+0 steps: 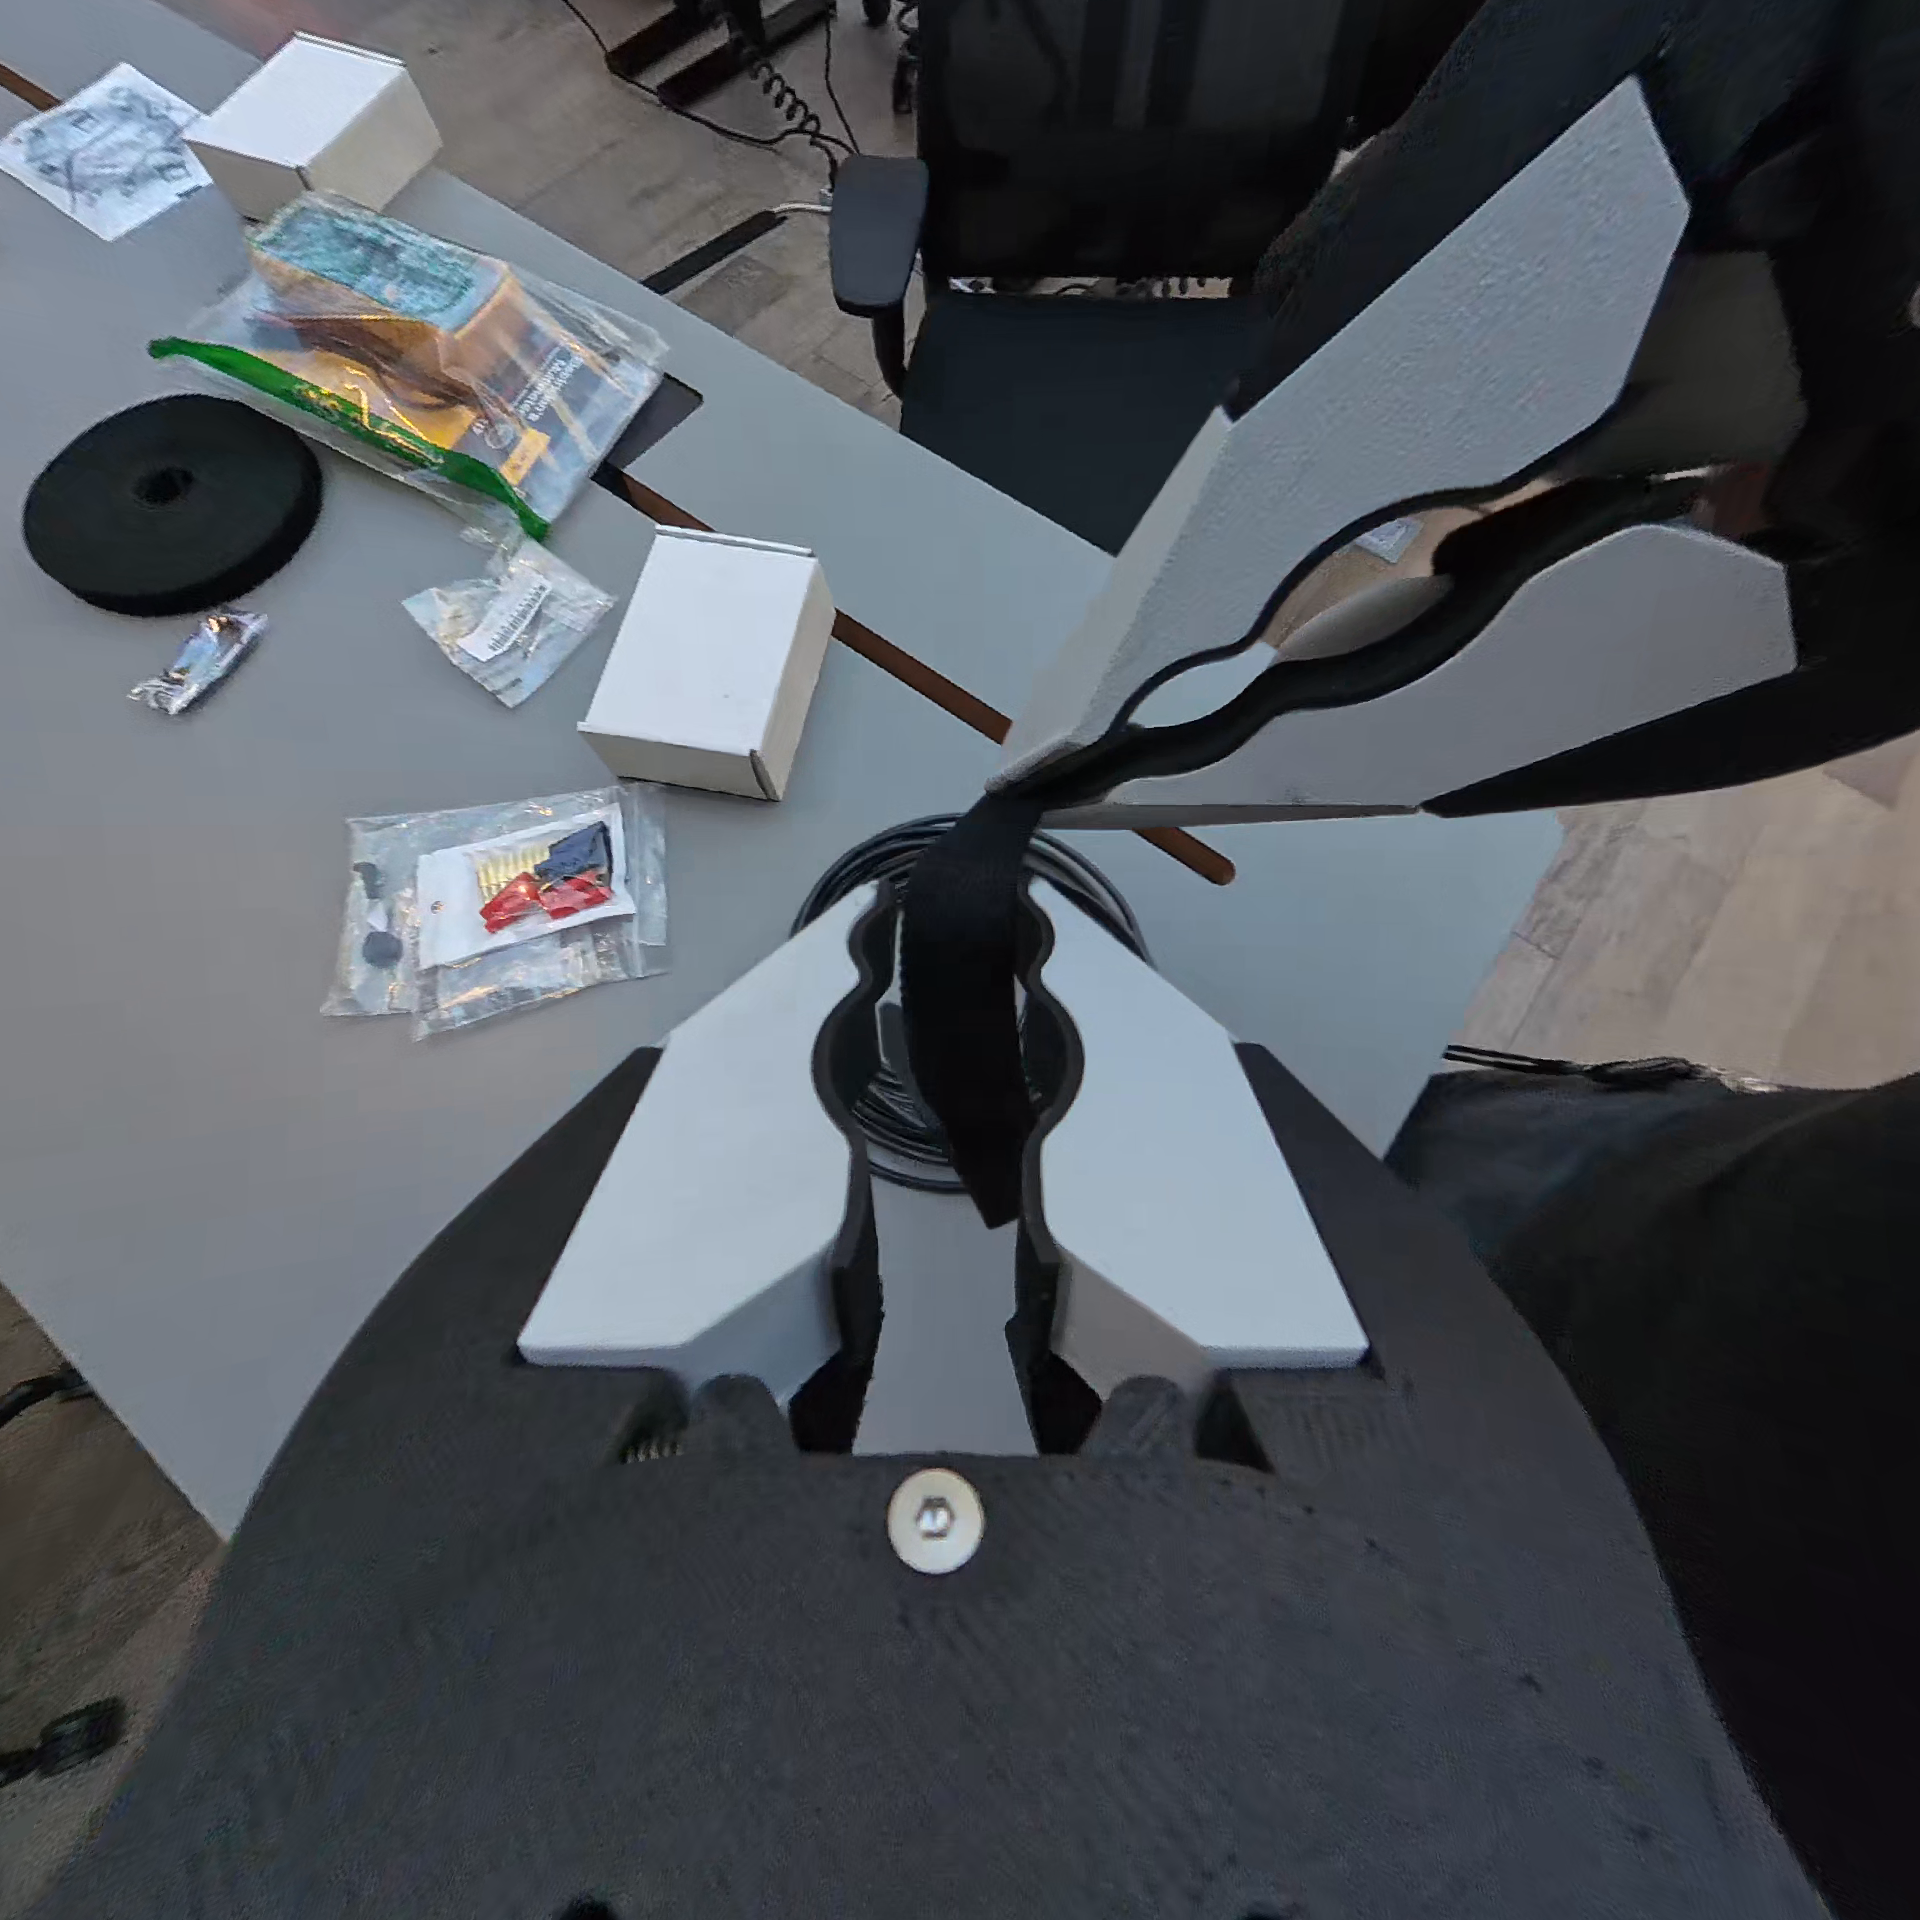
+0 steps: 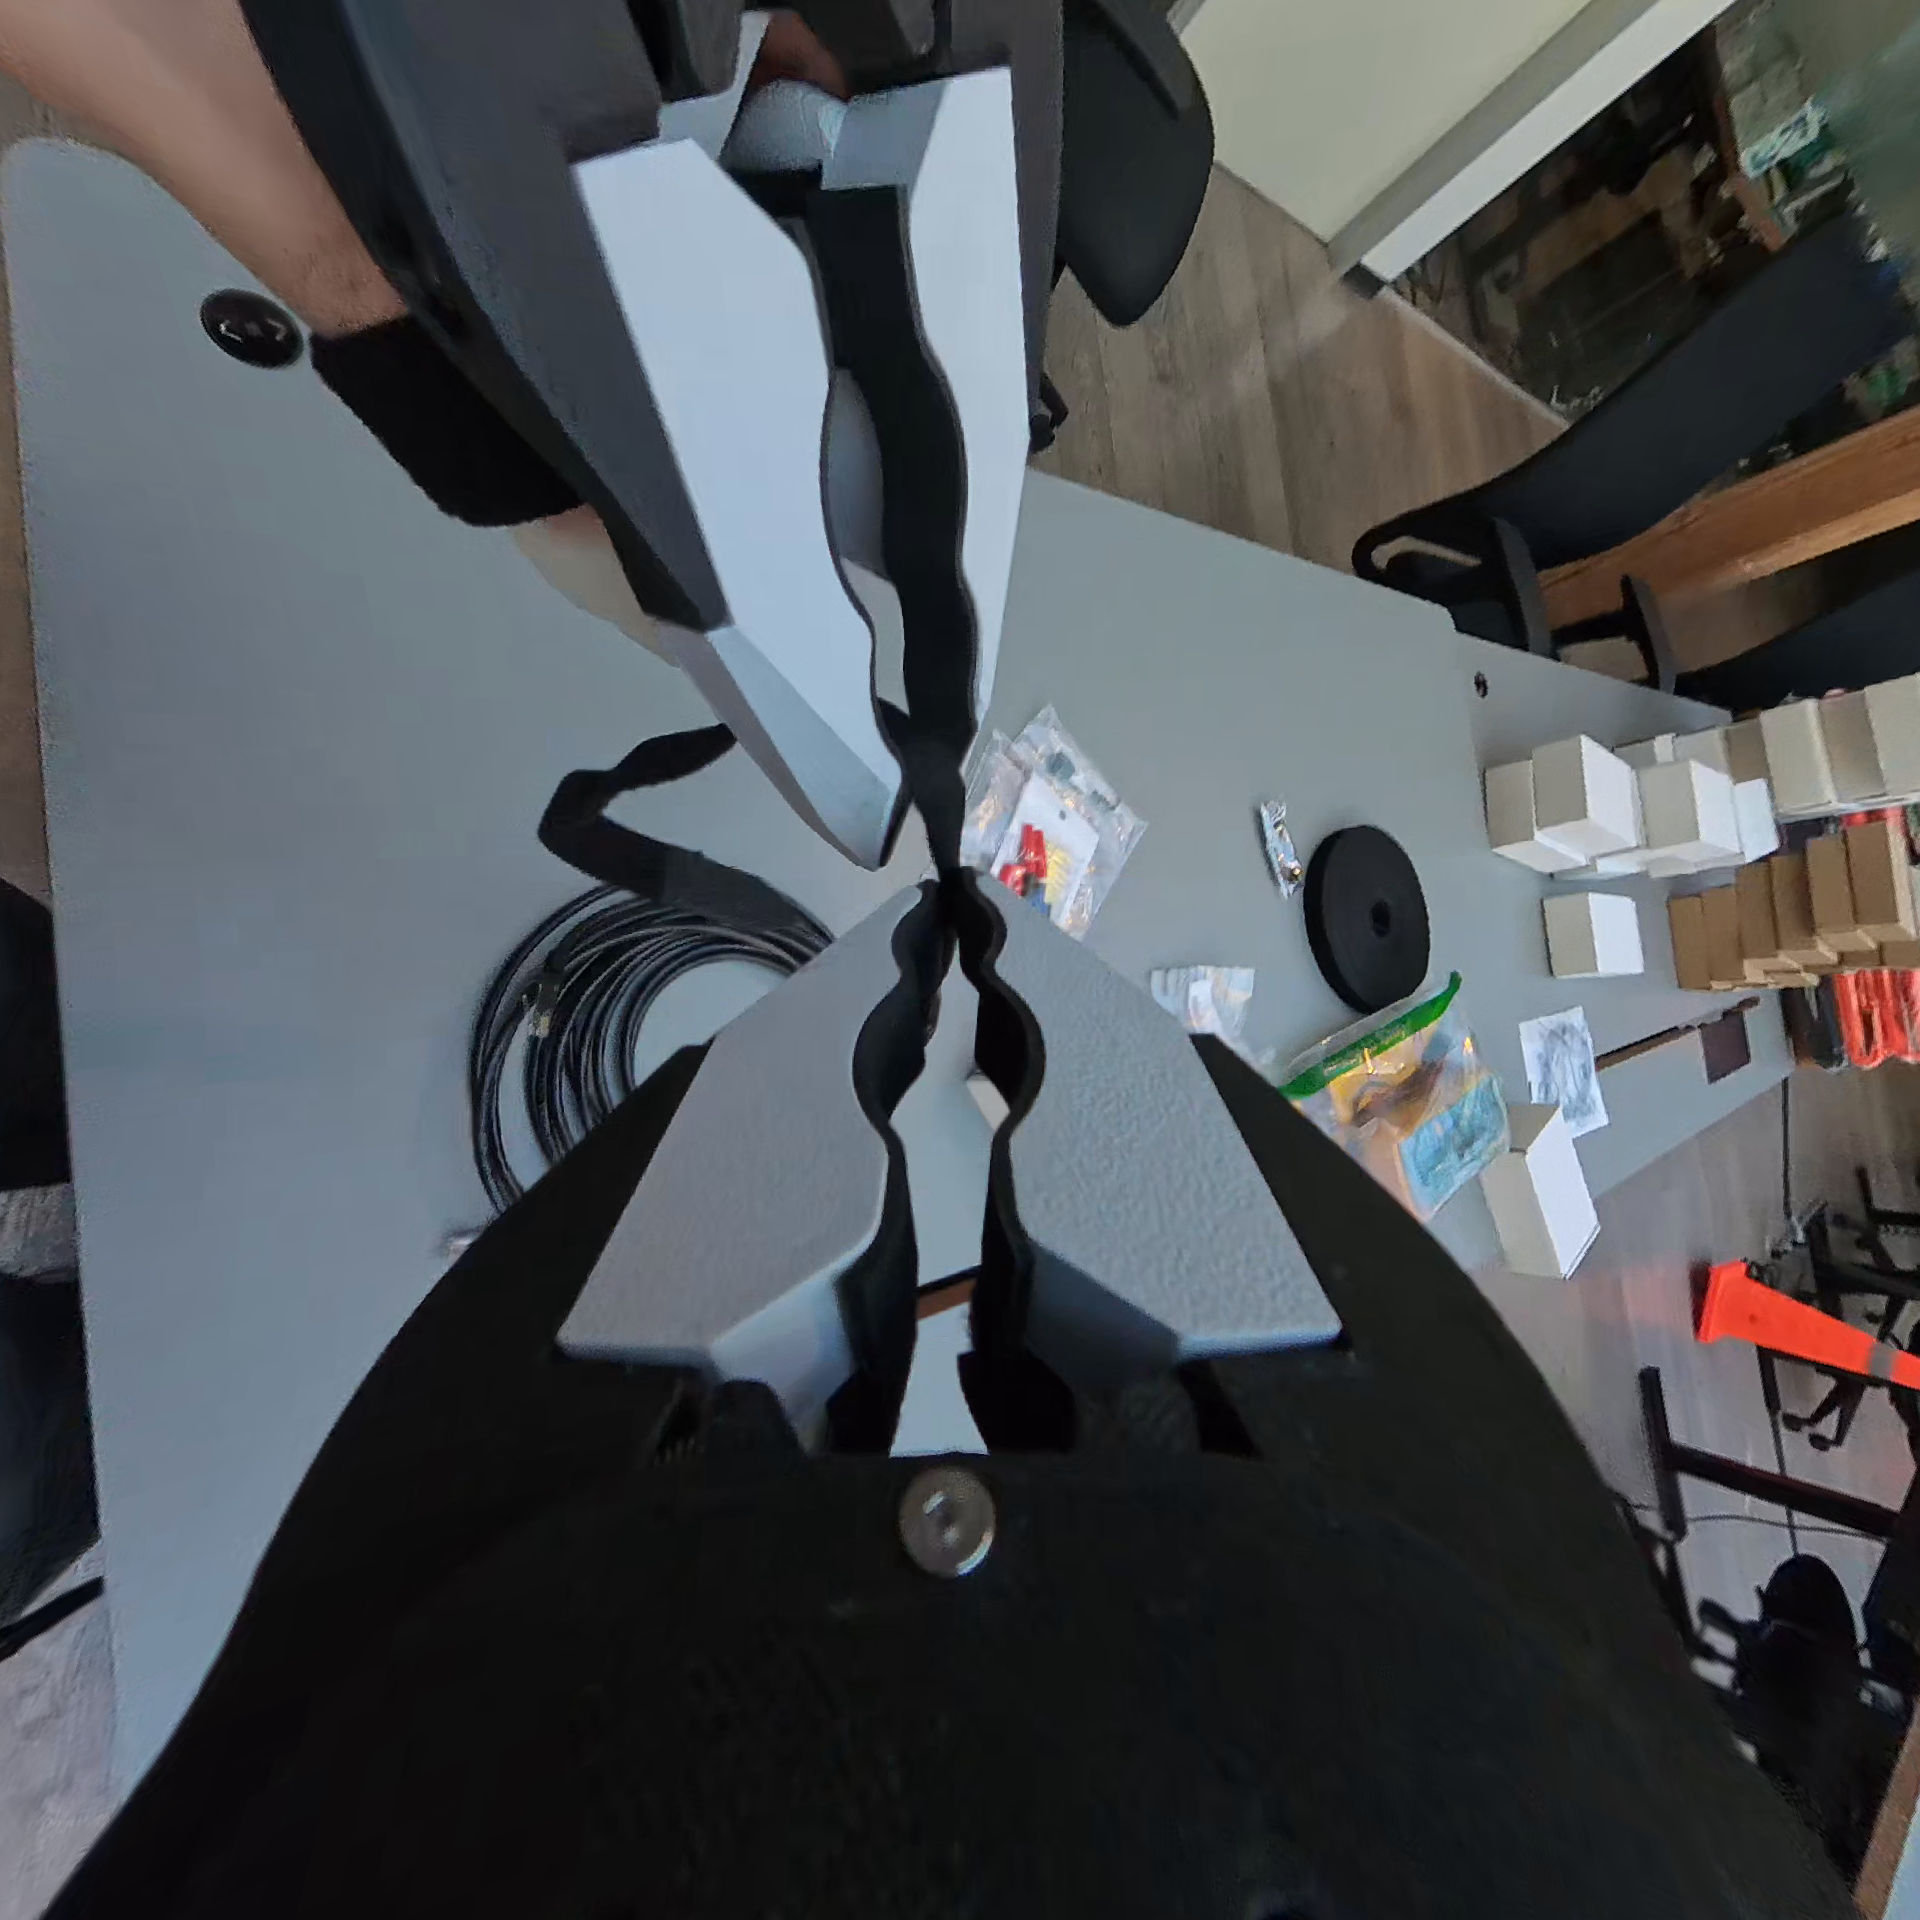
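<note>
Holding the black strap (image 1: 966,1039) above the coiled cable (image 2: 582,1039), the right gripper (image 2: 951,904) has its fingertips clenched on one end of it. The left gripper (image 1: 961,914) meets it tip to tip directly over the coil. Its fingers stand a little apart with the strap running flat between them, and you cannot tell whether they pinch it or only bracket it.

Note the state of the strap. From the grippers it trails down in a loose bend to the coil's far edge, where it lies across the windings. No closed band around the coil is visible, and the short free end hangs slack between the left fingers.

The strap is soft, matte woven webbing that folds readily. The cable is thin, glossy black, wound in flat round loops on the smooth grey table (image 1: 208,1039). The finger pads are black with wavy profiles.

Beyond the coil lie clear bags of small parts (image 1: 520,904), a white carton (image 1: 712,665) and a black tape roll (image 1: 171,509).
</note>
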The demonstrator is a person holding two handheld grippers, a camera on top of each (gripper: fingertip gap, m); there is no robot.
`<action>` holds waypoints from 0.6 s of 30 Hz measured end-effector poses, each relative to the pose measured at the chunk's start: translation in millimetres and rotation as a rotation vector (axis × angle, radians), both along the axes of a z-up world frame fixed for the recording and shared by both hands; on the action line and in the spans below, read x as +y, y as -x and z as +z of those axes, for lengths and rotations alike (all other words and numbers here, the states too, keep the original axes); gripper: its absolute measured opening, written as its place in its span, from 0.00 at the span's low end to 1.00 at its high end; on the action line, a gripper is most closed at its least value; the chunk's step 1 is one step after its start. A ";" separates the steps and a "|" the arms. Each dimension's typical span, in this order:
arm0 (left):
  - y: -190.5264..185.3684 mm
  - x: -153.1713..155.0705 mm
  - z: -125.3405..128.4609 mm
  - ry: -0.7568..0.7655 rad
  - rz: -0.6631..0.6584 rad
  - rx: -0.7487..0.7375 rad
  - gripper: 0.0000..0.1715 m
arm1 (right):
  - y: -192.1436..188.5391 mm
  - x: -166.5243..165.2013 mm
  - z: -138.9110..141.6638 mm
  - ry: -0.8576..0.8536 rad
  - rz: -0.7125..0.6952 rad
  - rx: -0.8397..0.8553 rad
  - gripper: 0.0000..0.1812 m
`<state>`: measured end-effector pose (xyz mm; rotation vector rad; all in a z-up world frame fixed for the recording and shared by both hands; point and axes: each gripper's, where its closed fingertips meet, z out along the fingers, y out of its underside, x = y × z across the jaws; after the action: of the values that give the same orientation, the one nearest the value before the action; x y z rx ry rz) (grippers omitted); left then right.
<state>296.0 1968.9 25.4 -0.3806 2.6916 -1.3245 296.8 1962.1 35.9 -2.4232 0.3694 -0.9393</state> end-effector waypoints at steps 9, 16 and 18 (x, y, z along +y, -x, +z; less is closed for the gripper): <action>18.5 -25.5 -23.2 0.149 -0.118 0.486 0.00 | -2.5 -31.7 0.7 -0.432 -0.071 0.169 0.14; 23.5 -15.4 -47.6 0.331 -0.047 1.022 0.00 | 20.2 -63.1 -30.1 -1.073 -0.169 0.270 0.22; 33.6 -8.1 -65.5 0.304 -0.035 1.149 0.00 | 21.6 -51.3 -42.2 -1.118 -0.152 0.276 0.23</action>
<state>262.5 1960.9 -40.1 -1.5395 3.2554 -1.9435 275.2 1910.7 -6.3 -1.4730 0.8975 -0.2718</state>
